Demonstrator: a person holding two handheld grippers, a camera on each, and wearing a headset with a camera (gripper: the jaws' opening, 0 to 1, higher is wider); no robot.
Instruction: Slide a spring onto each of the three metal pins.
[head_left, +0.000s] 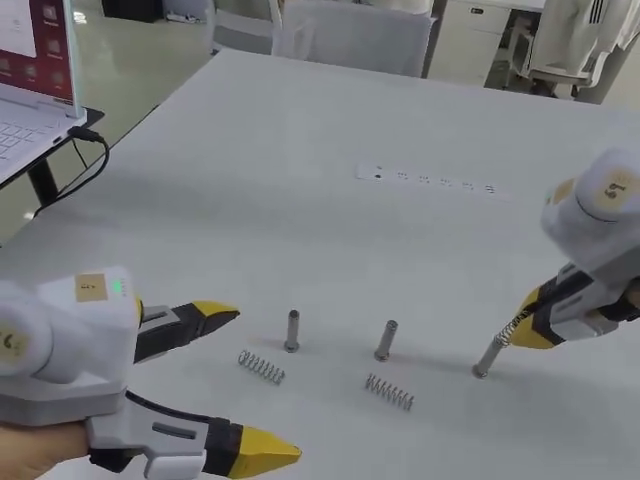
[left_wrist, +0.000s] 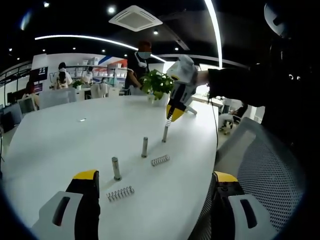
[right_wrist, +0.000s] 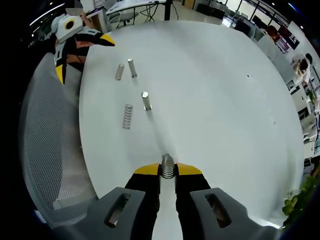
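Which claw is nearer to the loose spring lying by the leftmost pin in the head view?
Left. The left claw hangs open just short of that spring; the right claw, far off, grips a second spring at the rightmost pin.

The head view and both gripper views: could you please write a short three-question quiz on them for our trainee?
1. True or false: the left gripper is shut on a spring.
2. How many springs lie loose on the table? A one, B two, C three.
3. Fill the gap: in the head view, the right gripper holds its spring at the top of the ___-hand pin.
Key: 1 false, its jaws stand wide open; 2 B; 3 right.
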